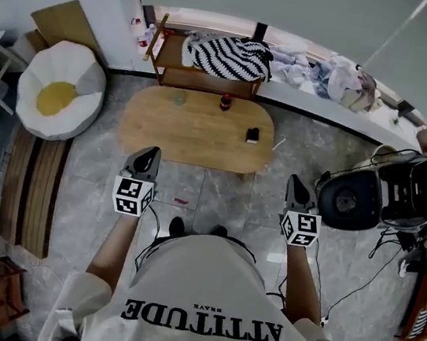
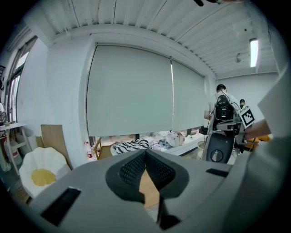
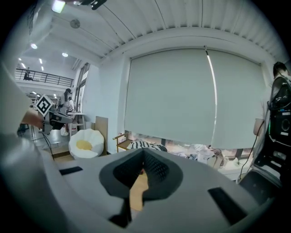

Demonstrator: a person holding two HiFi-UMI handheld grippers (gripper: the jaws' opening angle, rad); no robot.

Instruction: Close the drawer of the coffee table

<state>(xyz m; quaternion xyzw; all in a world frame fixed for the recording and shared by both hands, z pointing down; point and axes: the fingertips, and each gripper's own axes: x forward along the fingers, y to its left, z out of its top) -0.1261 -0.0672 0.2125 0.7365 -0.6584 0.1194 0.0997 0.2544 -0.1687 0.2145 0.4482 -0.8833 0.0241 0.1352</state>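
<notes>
While short of the worktop [image 1: 195, 135] with left gripper [image 1: 145, 162] and right gripper [image 1: 298, 188] fingers together, empty, could misjudge the unseen drawer, toppling the bottle [image 1: 225, 102].

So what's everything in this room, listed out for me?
coffee table: one, light wood, middle of the head view
jar: one, dark, on the table's far edge
small object: one, black, on the table's right side
egg-shaped seat: one, white with yellow middle, left of the table
bench: one, wooden, behind the table
striped cloth: one, black and white, on the bench
clothes pile: one, pale, right of the bench
machine with cables: one, black, right of the table
left gripper: one, grey, jaws shut, empty, at left
right gripper: one, grey, jaws shut, empty, at right
</notes>
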